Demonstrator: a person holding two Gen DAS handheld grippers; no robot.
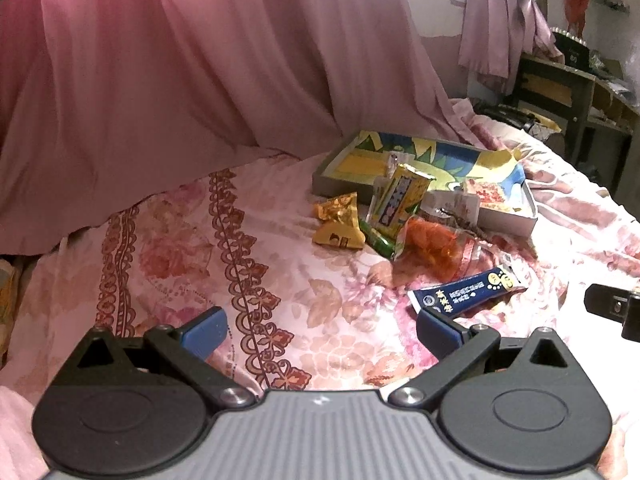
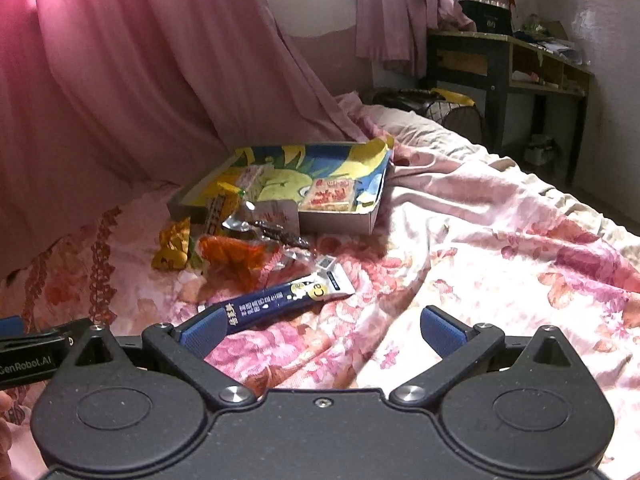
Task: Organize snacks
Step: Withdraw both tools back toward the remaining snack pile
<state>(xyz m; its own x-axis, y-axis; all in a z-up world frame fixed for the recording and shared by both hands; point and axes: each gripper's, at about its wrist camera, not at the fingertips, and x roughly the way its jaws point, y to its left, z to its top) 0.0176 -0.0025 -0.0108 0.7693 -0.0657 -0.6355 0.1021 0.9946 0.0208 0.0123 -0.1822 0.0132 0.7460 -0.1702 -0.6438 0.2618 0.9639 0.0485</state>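
A pile of snacks lies on the floral bedspread in front of a shallow colourful tray (image 1: 332, 168) (image 2: 340, 222). I see a yellow packet (image 1: 338, 222) (image 2: 172, 248), a tall yellow pouch (image 1: 400, 196), an orange bag (image 1: 434, 246) (image 2: 236, 258) and a dark blue stick packet (image 1: 464, 294) (image 2: 276, 304). A red-patterned snack (image 2: 330, 194) lies in the tray. My left gripper (image 1: 320, 332) is open and empty, short of the pile. My right gripper (image 2: 322, 330) is open and empty, its left finger beside the blue packet's near end.
Pink curtain (image 1: 180, 60) hangs along the left behind the bed. A dark desk with shelves (image 2: 512, 64) stands at the far right, with a dark bag (image 2: 408, 100) at the bed's far end. Rumpled bedspread (image 2: 500, 240) spreads to the right.
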